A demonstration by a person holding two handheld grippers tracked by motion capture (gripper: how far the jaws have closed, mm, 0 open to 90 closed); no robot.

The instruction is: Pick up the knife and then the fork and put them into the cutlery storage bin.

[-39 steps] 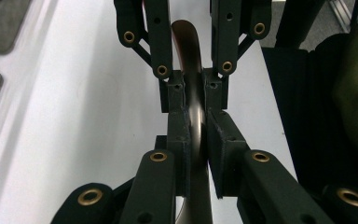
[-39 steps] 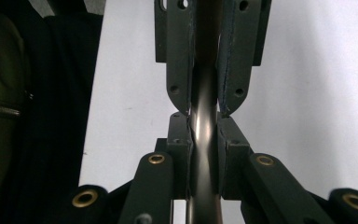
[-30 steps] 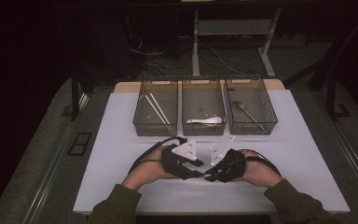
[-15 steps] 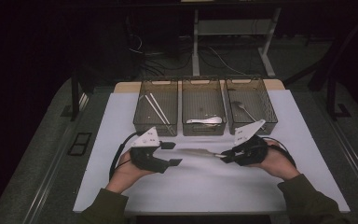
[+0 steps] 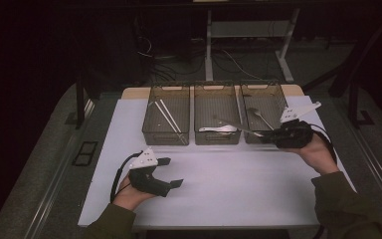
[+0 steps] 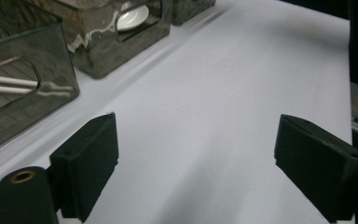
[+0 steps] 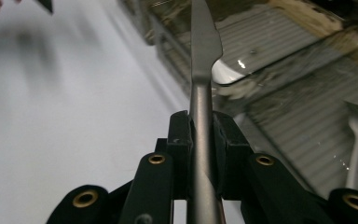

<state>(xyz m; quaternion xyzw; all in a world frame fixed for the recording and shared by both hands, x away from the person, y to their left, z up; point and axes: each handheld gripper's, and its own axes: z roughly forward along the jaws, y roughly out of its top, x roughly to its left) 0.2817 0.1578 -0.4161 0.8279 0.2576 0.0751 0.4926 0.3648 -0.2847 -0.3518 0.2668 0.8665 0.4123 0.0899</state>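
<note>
A metal table knife [image 5: 241,127] is gripped by its handle in my right gripper [image 5: 273,135], which is shut on it. The blade points left, over the front rims of the middle bin [image 5: 217,137] and the right bin [image 5: 271,92]. In the right gripper view the knife [image 7: 204,46] rises straight up from between the pads of the right gripper [image 7: 201,140]. My left gripper [image 5: 171,172] hovers low over the white table top [image 5: 238,184] at the front left. Its jaws have just been opening and stand wide with nothing between them, as the left gripper view shows for the left gripper [image 6: 196,140].
Three clear bins stand in a row at the back of the table. The left bin [image 5: 151,112] holds white chopsticks [image 5: 168,117], the middle one a white spoon [image 5: 219,129], the right one a metal spoon [image 5: 259,115]. Dark floor and table legs lie beyond.
Both grippers were together at the table's middle with the knife. The left one let go, opened and drew back to the left; the right one carried the knife right and up toward the bins.
</note>
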